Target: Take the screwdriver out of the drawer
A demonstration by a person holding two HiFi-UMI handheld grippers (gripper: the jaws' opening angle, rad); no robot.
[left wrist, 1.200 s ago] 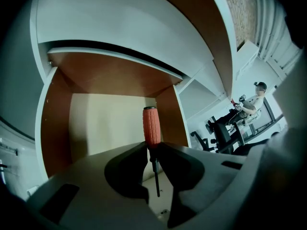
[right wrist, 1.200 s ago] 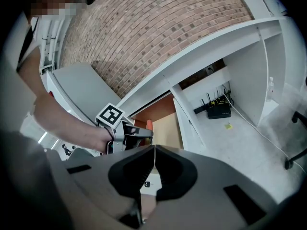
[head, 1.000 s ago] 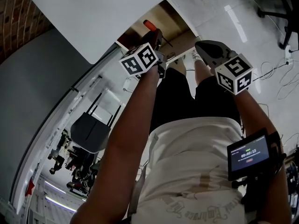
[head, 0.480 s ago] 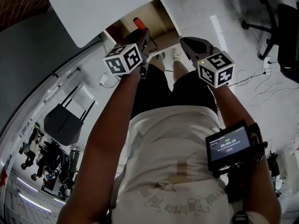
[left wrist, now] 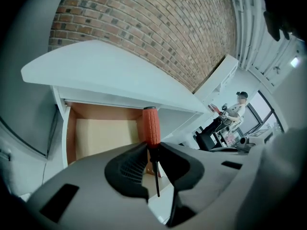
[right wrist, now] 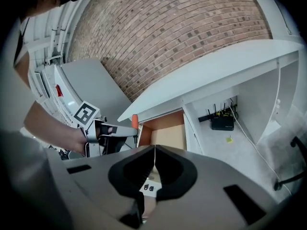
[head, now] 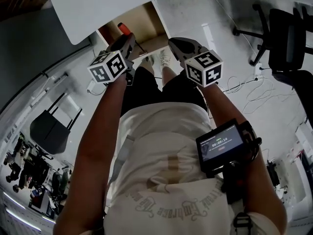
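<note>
My left gripper (left wrist: 152, 152) is shut on a screwdriver (left wrist: 151, 131) with an orange-red handle and a thin dark shaft that points down between the jaws. The handle stands upright above the jaws. In the head view the left gripper (head: 128, 43) holds the screwdriver (head: 123, 29) over the open drawer (head: 138, 21). The drawer (left wrist: 103, 133) has a light wooden bottom and brown inner walls under a white desk top (left wrist: 103, 73). My right gripper (right wrist: 154, 163) is shut with nothing between its jaws. It hangs to the right of the left gripper (right wrist: 120, 131), which shows there with the screwdriver (right wrist: 135, 122).
A brick wall (left wrist: 153, 28) rises behind the desk. Under the desk at the right lie a black router (right wrist: 222, 122) and a cable. An office chair (head: 283, 33) stands at the right, a dark chair (head: 49, 129) at the left. A person (left wrist: 235, 110) stands far off.
Both grippers have risen, the left one more, lifting the screwdriver up over the drawer. The head view has swung, so the drawer and grippers sit further left in it.
</note>
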